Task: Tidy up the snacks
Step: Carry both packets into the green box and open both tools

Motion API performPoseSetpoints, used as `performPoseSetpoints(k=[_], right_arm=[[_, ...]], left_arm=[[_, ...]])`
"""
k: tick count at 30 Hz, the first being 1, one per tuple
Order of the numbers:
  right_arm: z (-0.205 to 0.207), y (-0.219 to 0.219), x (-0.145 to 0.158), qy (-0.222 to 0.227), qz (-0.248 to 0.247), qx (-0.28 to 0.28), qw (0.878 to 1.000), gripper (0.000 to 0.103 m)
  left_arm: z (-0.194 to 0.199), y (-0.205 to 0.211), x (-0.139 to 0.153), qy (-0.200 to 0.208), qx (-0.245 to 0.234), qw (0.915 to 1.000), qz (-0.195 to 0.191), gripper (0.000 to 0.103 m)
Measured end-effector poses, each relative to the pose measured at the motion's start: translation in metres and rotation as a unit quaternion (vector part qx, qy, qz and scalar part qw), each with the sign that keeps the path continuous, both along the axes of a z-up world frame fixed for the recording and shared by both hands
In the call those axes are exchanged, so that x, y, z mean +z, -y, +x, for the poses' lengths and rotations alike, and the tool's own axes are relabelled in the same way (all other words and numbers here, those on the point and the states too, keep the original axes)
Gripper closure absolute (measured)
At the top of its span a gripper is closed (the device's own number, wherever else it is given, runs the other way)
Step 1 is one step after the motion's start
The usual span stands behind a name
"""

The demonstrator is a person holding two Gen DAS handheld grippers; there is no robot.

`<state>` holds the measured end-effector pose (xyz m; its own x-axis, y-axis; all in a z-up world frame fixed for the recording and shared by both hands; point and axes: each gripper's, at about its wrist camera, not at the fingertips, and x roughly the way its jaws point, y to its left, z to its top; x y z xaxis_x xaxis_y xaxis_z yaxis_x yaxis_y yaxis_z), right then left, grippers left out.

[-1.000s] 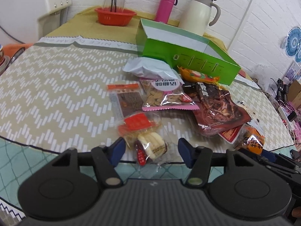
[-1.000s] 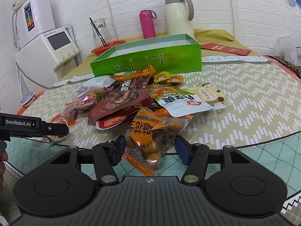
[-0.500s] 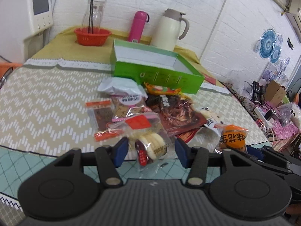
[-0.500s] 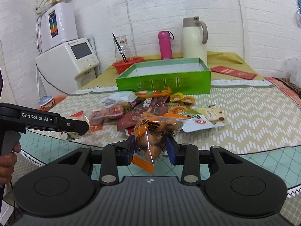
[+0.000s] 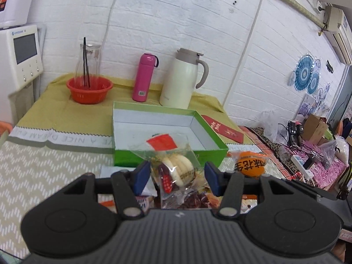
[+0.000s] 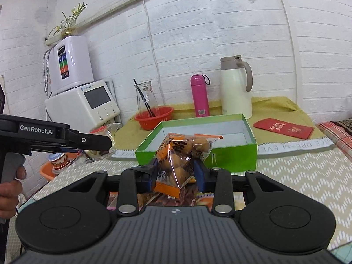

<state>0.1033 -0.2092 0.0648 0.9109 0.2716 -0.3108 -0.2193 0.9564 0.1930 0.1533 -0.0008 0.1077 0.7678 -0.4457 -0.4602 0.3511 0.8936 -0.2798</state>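
Note:
My left gripper (image 5: 177,172) is shut on a clear bag of round white biscuits (image 5: 176,165) with a red label, held up in the air in front of the green box (image 5: 211,136). My right gripper (image 6: 176,169) is shut on an orange bag of round brown snacks (image 6: 184,147), also lifted. The open green box (image 6: 231,156) with a white inside stands just beyond both bags. In the right wrist view the left gripper (image 6: 105,143) reaches in from the left with its biscuit bag (image 6: 96,151). The orange bag (image 5: 250,165) shows at the right of the left wrist view.
Other snack packets (image 5: 193,200) lie on the patterned tablecloth below the grippers. Behind the box stand a red basket (image 5: 89,89) with a glass carafe, a pink bottle (image 5: 144,77) and a white jug (image 5: 182,79). A red envelope (image 6: 283,128) lies to the right. A person's hand (image 6: 11,189) holds the left gripper's handle.
Both grippers have risen, each lifting its bag off the table to the height of the green box. The right jaws closed onto the orange bag early in that second.

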Motion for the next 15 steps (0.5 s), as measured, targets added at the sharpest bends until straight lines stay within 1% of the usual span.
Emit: performPoseSetpoints(k=[3,7,9,12,15], right_arm=[[0.033,0.004,0.005,0.004,0.013,0.000,1.000,0.042],[0.072,0.004,0.007,0.014,0.003,-0.012,1.000,0.042],[0.093,0.008,0.002,0.002,0.009,-0.017,1.000,0.042],[0.119,0.013,-0.012,-0.024,0.023,-0.018,0.999,0.042],[0.140,0.013,-0.026,-0.047,0.027,-0.021,0.998,0.042]], left_arm=[[0.031,0.005,0.004,-0.001,0.012,0.9999,-0.001,0.050],[0.077,0.010,0.003,-0.018,0.017,0.9996,-0.015,0.050],[0.095,0.014,-0.002,-0.023,0.022,0.9994,-0.010,0.050],[0.123,0.017,-0.012,-0.042,0.024,0.9987,-0.016,0.050],[0.144,0.018,-0.025,-0.060,0.028,0.9976,-0.018,0.050]])
